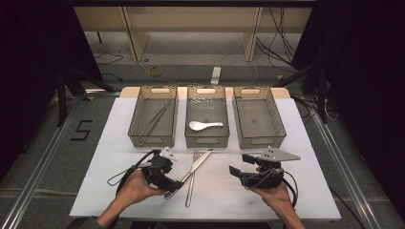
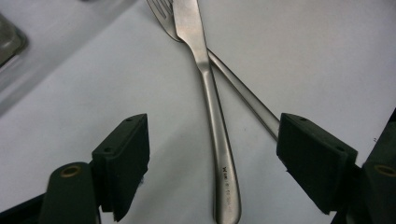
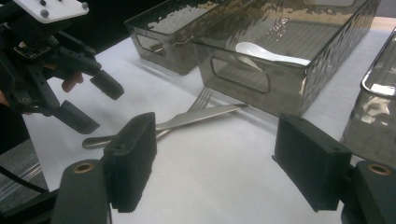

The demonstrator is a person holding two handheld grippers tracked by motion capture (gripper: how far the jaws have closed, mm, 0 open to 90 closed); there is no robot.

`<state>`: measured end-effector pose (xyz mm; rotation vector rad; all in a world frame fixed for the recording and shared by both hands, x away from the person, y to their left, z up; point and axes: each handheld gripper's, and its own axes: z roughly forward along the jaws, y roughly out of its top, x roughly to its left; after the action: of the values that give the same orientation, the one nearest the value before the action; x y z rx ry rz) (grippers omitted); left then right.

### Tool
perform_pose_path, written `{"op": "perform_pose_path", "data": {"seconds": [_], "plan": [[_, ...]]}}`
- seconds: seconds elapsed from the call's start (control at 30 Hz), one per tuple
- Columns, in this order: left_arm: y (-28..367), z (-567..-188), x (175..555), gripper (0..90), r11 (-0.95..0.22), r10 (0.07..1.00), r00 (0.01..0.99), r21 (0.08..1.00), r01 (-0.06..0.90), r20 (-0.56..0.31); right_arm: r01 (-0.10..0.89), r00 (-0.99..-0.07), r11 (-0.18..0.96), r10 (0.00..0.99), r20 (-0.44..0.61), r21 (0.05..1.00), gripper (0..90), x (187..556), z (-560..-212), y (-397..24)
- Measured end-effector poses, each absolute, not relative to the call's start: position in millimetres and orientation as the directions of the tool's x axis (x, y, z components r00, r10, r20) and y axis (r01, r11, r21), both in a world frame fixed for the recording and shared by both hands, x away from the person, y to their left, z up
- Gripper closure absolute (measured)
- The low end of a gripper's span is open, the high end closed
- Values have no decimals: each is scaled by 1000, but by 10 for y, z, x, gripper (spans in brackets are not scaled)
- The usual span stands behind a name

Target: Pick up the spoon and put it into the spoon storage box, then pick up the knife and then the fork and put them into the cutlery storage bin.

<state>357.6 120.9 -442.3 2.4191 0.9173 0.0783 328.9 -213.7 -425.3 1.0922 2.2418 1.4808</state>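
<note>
Now my left claw stands wide open around the knife handle, gripping nothing; the fork crosses beneath at one o'clock, so closing may drag both.

Silver knife, silver fork; white spoon; white table.

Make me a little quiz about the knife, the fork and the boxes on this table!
1. True or false: the knife lies across the fork.
2. Which basket holds the white spoon: A left, B middle, C right?
3. Fill in: the left gripper has its jaws ____ on either side of the knife handle.

Key: 1 true; 2 B; 3 open.
</note>
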Motion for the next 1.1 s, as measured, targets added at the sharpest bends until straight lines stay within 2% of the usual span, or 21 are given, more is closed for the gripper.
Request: {"op": "perform_pose_path", "data": {"seconds": [0.47,1.1], "plan": [[1076,-4471,3634,255,-674,610,784,447,588,-113,457,-675,192,711,197,869,265,3205,-4293,-2229],[977,-4555,3668,383,-732,592,803,368,573,-73,463,-678,202,708,197,863,264,3184,-4302,-2239]]}}
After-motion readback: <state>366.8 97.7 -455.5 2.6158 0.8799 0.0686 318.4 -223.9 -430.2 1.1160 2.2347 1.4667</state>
